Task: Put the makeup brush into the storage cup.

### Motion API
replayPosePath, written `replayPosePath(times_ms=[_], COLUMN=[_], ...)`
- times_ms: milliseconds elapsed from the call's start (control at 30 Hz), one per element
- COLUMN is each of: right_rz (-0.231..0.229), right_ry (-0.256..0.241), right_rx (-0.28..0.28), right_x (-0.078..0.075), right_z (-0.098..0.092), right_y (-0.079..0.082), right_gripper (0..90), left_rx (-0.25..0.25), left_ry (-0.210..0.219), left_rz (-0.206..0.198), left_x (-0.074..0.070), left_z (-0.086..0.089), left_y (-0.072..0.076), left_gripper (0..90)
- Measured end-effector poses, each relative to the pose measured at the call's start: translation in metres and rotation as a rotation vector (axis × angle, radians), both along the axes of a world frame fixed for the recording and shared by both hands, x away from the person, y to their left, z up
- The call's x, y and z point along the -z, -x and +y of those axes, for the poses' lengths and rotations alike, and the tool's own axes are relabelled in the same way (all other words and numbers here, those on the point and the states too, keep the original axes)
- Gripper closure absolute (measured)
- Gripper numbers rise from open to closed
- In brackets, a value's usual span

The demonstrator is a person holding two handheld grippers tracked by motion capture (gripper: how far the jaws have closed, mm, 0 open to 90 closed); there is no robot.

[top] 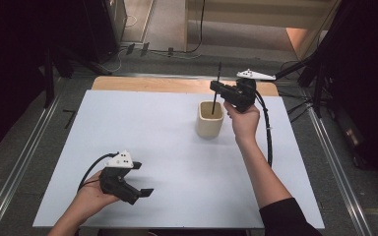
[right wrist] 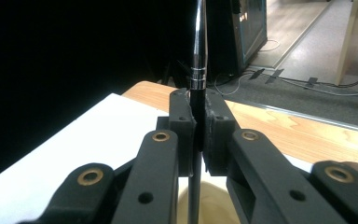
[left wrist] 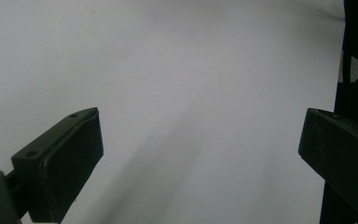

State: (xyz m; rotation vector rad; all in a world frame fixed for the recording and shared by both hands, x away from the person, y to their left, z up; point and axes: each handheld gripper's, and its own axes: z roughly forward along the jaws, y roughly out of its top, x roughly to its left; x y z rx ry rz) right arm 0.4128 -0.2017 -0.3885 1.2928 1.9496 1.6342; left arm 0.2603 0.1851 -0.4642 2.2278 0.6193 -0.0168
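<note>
My right gripper [right wrist: 198,133] has its two black jaws pressed tight on a thin black pen with a silver-banded upper barrel [right wrist: 196,88]; in the right gripper view the pads meet the shaft on both sides with no gap showing. The pen stands close to upright, its top rising above the jaws and its lower end running down below them. From the high view I see that right gripper [top: 218,89] held above the far edge of the tabletop, right of its middle, with the pen [top: 216,88] passing down into the mouth of a cream-coloured, round-cornered ceramic cup [top: 210,119]. The cup stands on the white sheet covering the tabletop [top: 142,132], just in front of the bare wooden strip [top: 152,84] along the far edge. I cannot tell whether the pen's tip touches the cup's bottom.

My left gripper [left wrist: 200,149] has its jaws spread wide, gripping nothing, with plain white sheet between them. In the high view it [top: 140,178] sits low near the near-left corner of the tabletop, well apart from the cup, cable [top: 92,167] trailing back beside my hand.
</note>
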Motion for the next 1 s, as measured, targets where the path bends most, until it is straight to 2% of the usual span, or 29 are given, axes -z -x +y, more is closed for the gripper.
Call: replayPosePath(times_ms=[133,500,733,1000], right_rz=[0.016,0.023,0.046,0.052], right_ry=[-0.008,0.044,0.072,0.08], right_rx=[0.002,-0.001,-0.01,0.001], right_x=[0.005,0.016,0.023,0.03], right_z=[0.0,0.004,0.009,0.007], right_y=[-0.003,-0.007,-0.007,-0.002], right_gripper=[85.7,85.7,85.7,85.6], left_rx=[0.002,0.005,0.004,0.011], left_ry=[-0.003,0.0,0.004,0.005], left_rz=[-0.001,0.0,0.001,-0.004], left_x=[0.0,0.0,0.0,0.0], left_z=[0.0,0.0,-0.001,-0.001], left_y=[0.0,0.001,0.001,0.001], left_gripper=[0.0,0.0,0.0,0.0])
